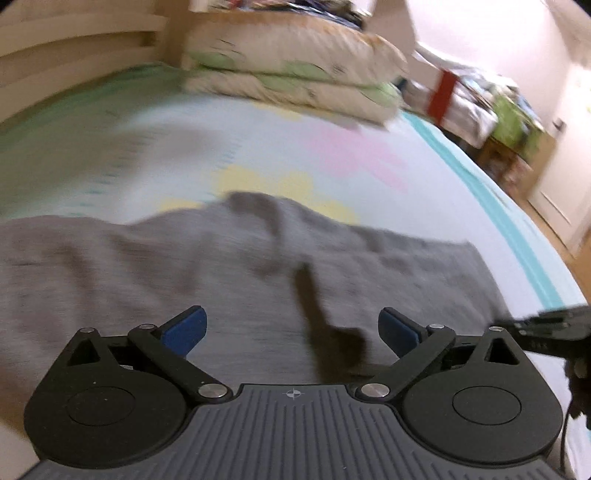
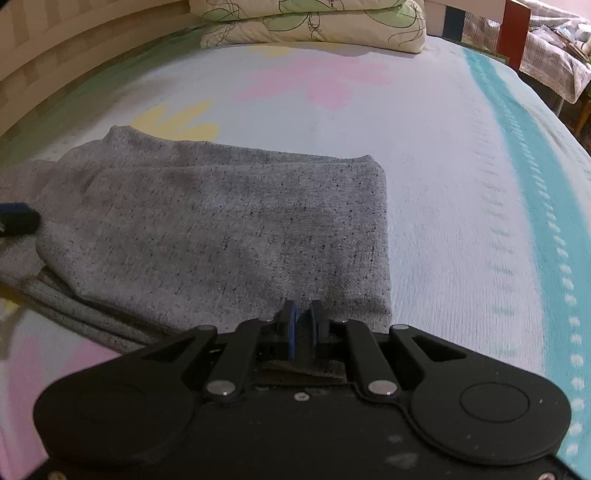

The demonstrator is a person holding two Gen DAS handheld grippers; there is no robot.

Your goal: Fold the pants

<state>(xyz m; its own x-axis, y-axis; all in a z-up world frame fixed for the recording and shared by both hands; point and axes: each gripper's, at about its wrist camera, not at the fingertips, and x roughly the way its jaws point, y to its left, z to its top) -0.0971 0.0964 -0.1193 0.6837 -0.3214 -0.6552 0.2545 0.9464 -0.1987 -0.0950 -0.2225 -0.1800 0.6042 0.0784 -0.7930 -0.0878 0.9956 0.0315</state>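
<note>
Grey pants [image 2: 229, 229] lay folded on the bed sheet [image 2: 443, 184], roughly mid-bed, with the far edge just short of the yellow and pink flower print. The top layer formed a fairly square panel with a clean right-hand edge. Further layers stuck out underneath at the near left.

Right gripper [image 2: 303, 325] sat at the near right corner of the folded panel, jaws almost fully together, blue pads [image 2: 292, 326] with only a thin gap. Grey fabric showed directly under and behind the pads, so it looked pinched on the pants edge (contact point itself partly hidden by the linkage).

Left gripper [image 1: 291, 328] hung above the pants [image 1: 184, 266] with jaws spread wide, blue pads [image 1: 186, 328] far apart, nothing between them but the cloth below. No grip there. The left wrist view was motion-blurred. A dark shadow streak crossed the fabric between the pads.

Part of the right tool showed at the right edge of the left view. A dark bit of the left tool showed at the left edge of the right view.

Stacked pillows [image 2: 314, 22] sat at the head of the bed, well clear of the pants. A wooden headboard [image 2: 55, 48] ran along the far left.
</note>
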